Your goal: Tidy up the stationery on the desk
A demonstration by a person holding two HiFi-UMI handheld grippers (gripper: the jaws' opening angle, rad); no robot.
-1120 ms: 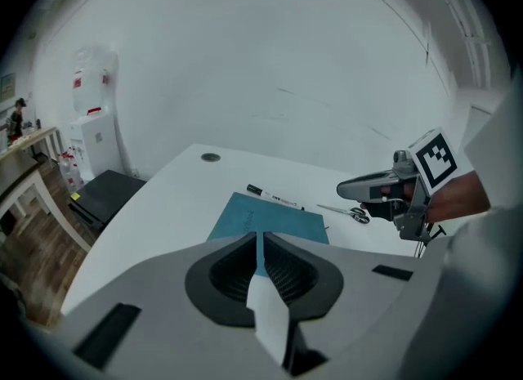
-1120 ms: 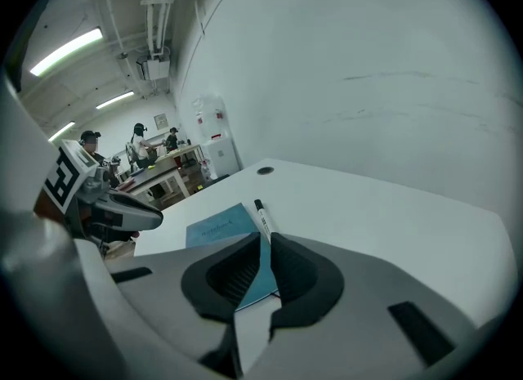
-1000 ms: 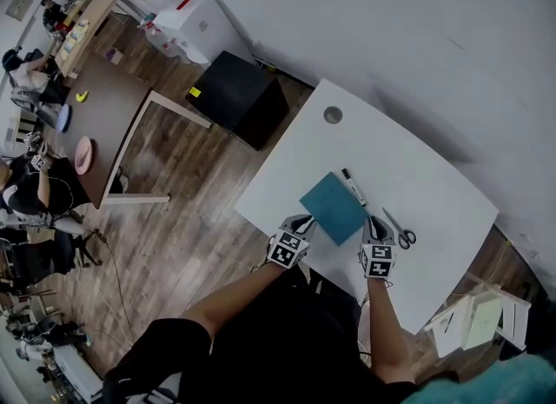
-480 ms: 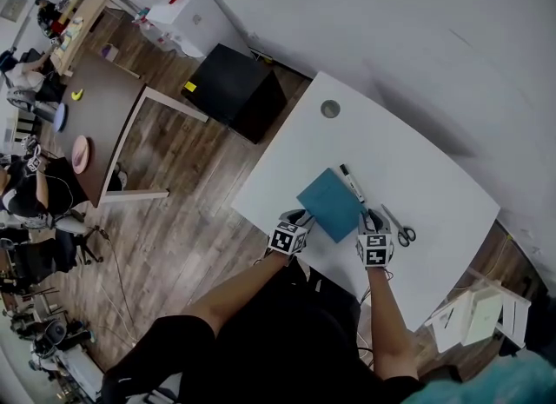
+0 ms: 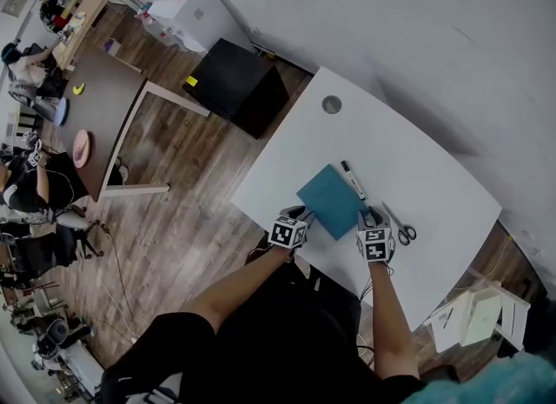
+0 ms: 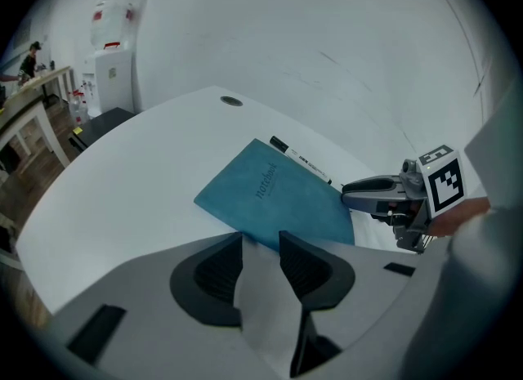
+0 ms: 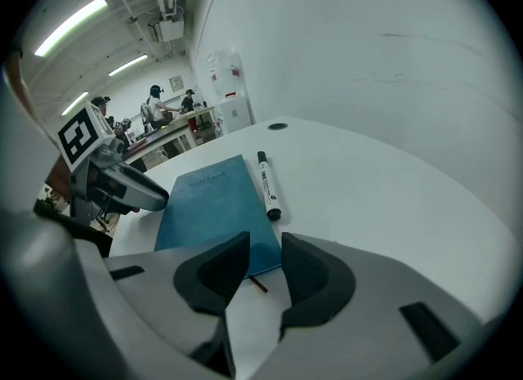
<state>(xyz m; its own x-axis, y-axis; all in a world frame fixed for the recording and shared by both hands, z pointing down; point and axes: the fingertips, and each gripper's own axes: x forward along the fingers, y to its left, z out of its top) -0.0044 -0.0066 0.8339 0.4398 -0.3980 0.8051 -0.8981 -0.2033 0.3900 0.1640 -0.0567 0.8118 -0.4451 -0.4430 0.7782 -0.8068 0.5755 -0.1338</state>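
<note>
A teal notebook [image 5: 332,200] lies flat on the white desk [image 5: 417,168], and it also fills the middle of the left gripper view as the teal notebook [image 6: 278,194]. Along its far edge rests a black-and-white marker [image 5: 353,181]. Scissors [image 5: 400,228] lie to the notebook's right. My left gripper [image 5: 294,222] sits at the notebook's near-left corner, jaws slightly open with nothing between them. My right gripper [image 5: 374,230] is at the near-right corner, between notebook and scissors, also narrowly open and empty. A thin dark strip [image 7: 257,283] pokes out from under the notebook [image 7: 214,203].
A round cable hole [image 5: 332,104] marks the desk's far end. A black cabinet [image 5: 236,89] stands on the wood floor beyond the desk's left edge. A white rack [image 5: 482,315] sits low at the right. People work at distant tables [image 5: 78,20].
Both grippers have crept forward to the notebook's near corners. The notebook, marker and scissors have not moved on the desk.
</note>
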